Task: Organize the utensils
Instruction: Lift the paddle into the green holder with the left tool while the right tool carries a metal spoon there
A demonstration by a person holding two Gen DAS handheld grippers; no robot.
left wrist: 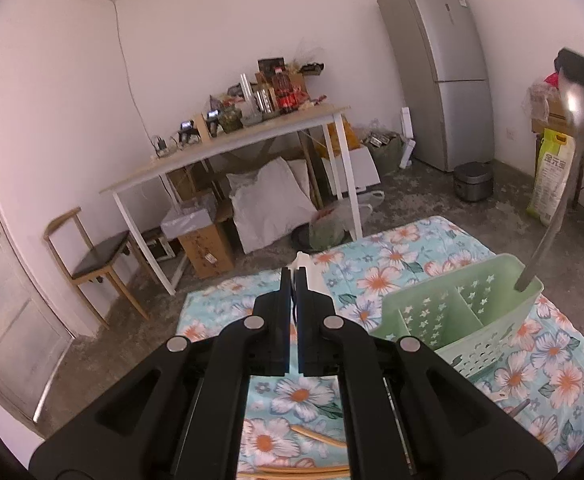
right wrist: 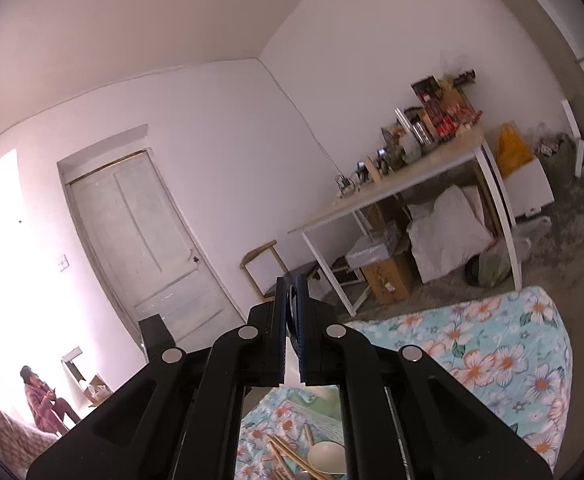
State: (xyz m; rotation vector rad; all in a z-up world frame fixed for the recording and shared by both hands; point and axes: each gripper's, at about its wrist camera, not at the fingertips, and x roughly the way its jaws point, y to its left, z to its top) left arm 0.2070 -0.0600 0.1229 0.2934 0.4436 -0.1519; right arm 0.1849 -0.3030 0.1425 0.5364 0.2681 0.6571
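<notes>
L gripper (left wrist: pixel 294 276) clamps a white utensil (left wrist: pixel 302 261), handle pointing away; green caddy (left wrist: pixel 457 312) sits just right, near cloth's (left wrist: pixel 375 240) far edge. R gripper (right wrist: pixel 292 284): near-shut, contents unclear.

Soft daylight filled the room in both views, the white walls tinted faintly pink. In the right wrist view a glare at the left edge burned out to pure white, washing over the wall beside the door (right wrist: pixel 140 240). Fisheye bending curved the table (left wrist: pixel 228 148) and the door frame, and black vignette closed every corner. The metal spoon (left wrist: pixel 571 152) near the right edge of the left wrist view was smeared by motion blur. Shadows were weak and diffuse.
</notes>
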